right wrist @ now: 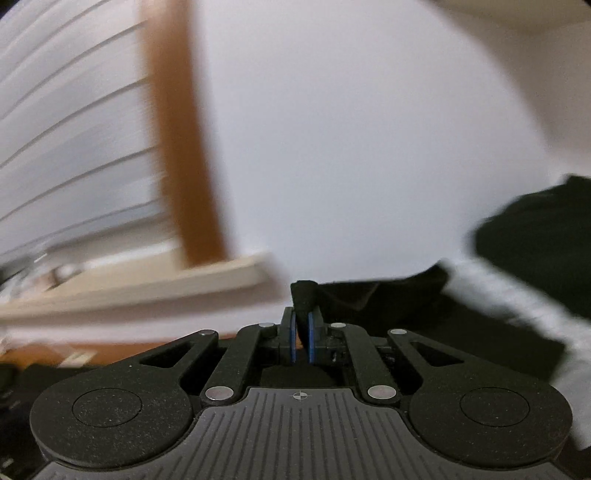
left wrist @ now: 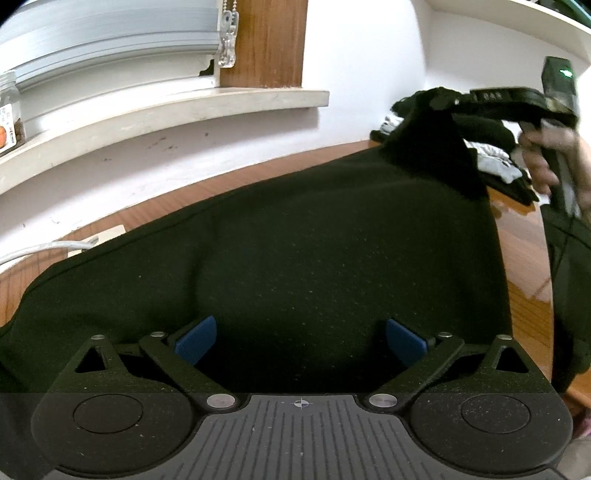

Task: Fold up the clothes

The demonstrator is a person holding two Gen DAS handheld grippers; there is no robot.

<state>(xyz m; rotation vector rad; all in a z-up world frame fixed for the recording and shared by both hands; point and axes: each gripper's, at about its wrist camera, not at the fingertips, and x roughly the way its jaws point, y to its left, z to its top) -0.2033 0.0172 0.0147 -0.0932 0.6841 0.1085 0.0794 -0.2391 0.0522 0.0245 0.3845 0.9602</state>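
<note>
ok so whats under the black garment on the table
The black garment lies on a wooden table, bare along its edges. A white cable runs in under its left side. Whatever lies beneath its middle is covered.

Each matte black plastic gripper, left (left wrist: 301,341) and right (right wrist: 302,341), has blue pads on its jaws; behind them sit silver screws, ribbed housing and a crosshair mark.

White wall (left wrist: 362,55), window blinds (left wrist: 103,33), pale sill (left wrist: 184,107), wooden table (left wrist: 524,236)

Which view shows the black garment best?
Left wrist: the black garment is spread across the wooden table, one corner lifted by the right tongs. Right wrist shows only the pinched tip and blurred dark folds.
</note>
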